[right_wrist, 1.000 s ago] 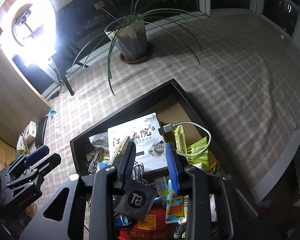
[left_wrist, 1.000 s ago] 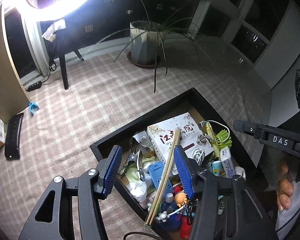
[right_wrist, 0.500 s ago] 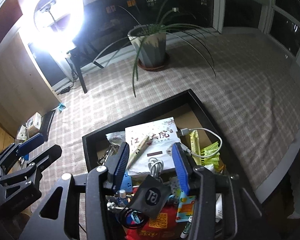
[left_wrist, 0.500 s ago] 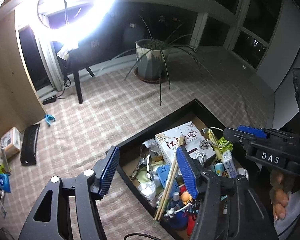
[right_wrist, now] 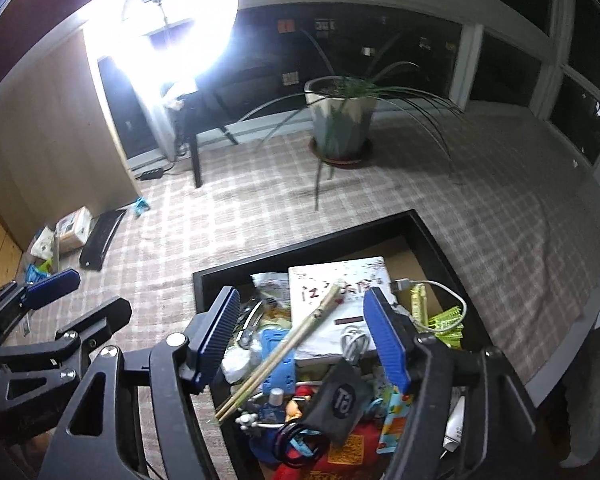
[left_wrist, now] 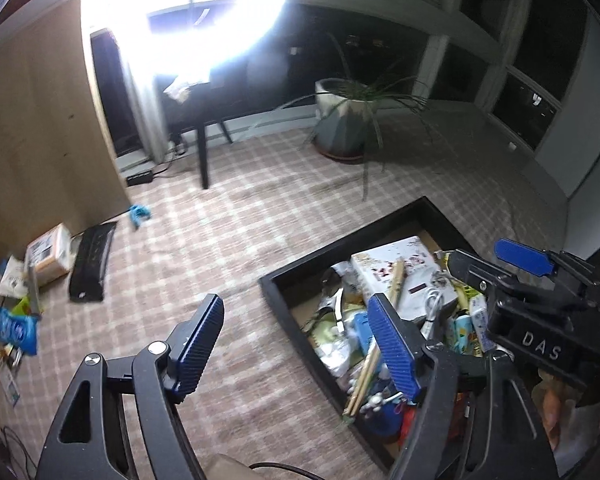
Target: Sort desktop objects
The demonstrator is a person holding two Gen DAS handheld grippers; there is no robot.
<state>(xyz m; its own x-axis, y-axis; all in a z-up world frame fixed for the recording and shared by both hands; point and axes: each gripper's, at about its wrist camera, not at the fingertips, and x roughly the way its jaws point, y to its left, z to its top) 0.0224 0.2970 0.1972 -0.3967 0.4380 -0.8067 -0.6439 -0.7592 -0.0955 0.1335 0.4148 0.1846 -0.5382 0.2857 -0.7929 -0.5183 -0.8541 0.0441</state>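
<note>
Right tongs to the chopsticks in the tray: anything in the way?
Nothing visible. The right tongs, open and empty, their jaws just opened wider, hover over the tray. The chopsticks lie on top of the clutter, across the white box, uncovered.

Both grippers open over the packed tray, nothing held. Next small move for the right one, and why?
Probably lower the right gripper onto the chopsticks. They lie on top of the clutter in the black tray, slanting across the white box, right between its fingers. Its jaws have just been opening and grip nothing.
</note>
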